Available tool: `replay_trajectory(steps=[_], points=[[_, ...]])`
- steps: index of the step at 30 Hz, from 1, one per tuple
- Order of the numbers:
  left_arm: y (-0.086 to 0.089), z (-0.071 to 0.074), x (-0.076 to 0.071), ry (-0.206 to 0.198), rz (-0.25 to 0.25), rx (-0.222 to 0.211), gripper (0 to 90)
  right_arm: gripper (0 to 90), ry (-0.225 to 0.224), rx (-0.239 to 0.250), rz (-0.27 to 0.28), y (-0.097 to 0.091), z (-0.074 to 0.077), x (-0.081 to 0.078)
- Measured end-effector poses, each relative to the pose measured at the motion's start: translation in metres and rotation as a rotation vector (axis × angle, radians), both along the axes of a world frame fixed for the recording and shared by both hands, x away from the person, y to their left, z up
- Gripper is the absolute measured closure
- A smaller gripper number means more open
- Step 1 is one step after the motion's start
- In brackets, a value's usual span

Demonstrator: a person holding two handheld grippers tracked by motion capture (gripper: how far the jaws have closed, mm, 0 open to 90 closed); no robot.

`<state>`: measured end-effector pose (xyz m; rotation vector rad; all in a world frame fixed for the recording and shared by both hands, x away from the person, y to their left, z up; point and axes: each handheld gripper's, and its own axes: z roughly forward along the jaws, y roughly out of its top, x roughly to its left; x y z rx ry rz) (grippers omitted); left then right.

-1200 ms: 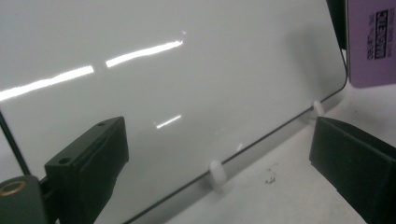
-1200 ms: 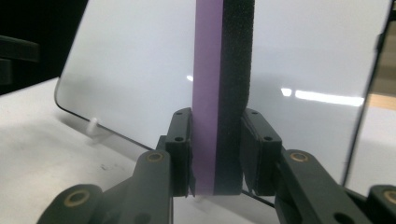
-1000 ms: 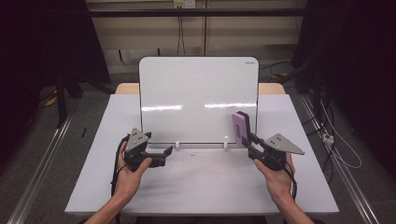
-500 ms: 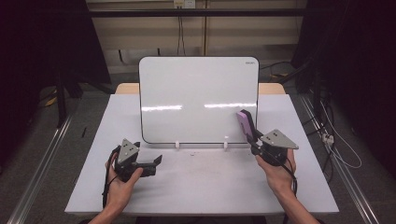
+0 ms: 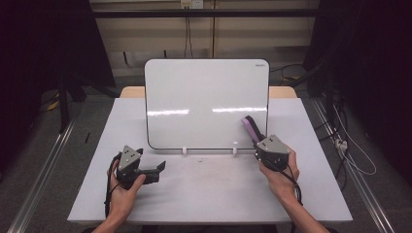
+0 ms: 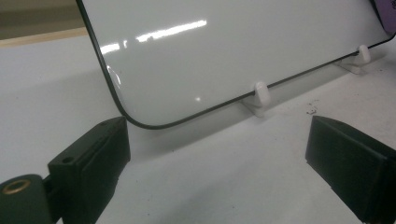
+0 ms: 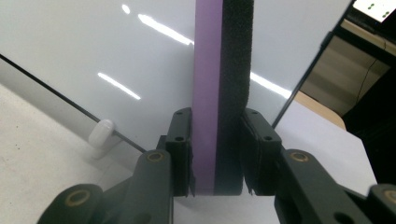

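Now I have the purple-backed, black-felt whiteboard eraser (image 7: 223,93) clamped on edge between the jaws of my right hand-held gripper (image 5: 265,144), its purple plastic on one jaw and its felt on the other. It stands just in front of the glossy white rectangular whiteboard (image 5: 206,102), close to the board's lower right corner; from the high view I cannot tell whether the felt touches the surface or hangs a little off it. My left hand-held gripper (image 6: 219,154) sits low over the white counter (image 5: 214,194), in front of the whiteboard's lower left corner, with its jaws spread wide and nothing between them.

The board leans back on two small white plastic clip feet (image 6: 259,95), and I judge that to be the weak point. If I press the eraser in hard near that corner, the board could slide back or twist off a clip, since my left side is not bracing it. The grip is also narrow: the jaws pinch the eraser's lower end, so a sideways wipe could lever it askew or pull it free. The board's face looks clean from here, with glare streaks across it, so faint marks may be hidden from me.
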<state>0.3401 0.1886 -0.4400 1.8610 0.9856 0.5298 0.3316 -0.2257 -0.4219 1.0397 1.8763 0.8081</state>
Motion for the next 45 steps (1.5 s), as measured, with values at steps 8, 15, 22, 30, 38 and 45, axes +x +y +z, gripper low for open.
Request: replay_trajectory(steps=[8, 15, 22, 30, 38, 45], points=[[0.001, 0.000, -0.001, -0.001, 0.007, -0.009, 6.3, 66.8, 0.006, -0.018, 0.000, 0.009, -0.003, 0.001], [0.002, 0.000, -0.001, -0.003, 0.006, -0.012, 6.3, 60.3, 0.031, 0.068, -0.003, 0.001, -0.004, 0.003], [0.004, 0.001, 0.001, -0.003, 0.009, -0.019, 6.3, 42.2, 0.047, 0.191, 0.013, -0.009, -0.004, 0.001], [0.004, 0.003, 0.002, -0.005, -0.012, -0.044, 4.3, 19.1, 0.050, 0.310, 0.008, -0.019, -0.003, -0.001], [0.003, 0.003, 0.001, -0.001, -0.017, -0.033, 4.7, 10.8, 0.059, 0.371, 0.030, -0.029, -0.001, -0.008], [0.005, 0.006, -0.002, -0.008, -0.018, -0.031, 4.8, 6.2, 0.063, 0.394, 0.024, -0.043, 0.001, -0.018]])
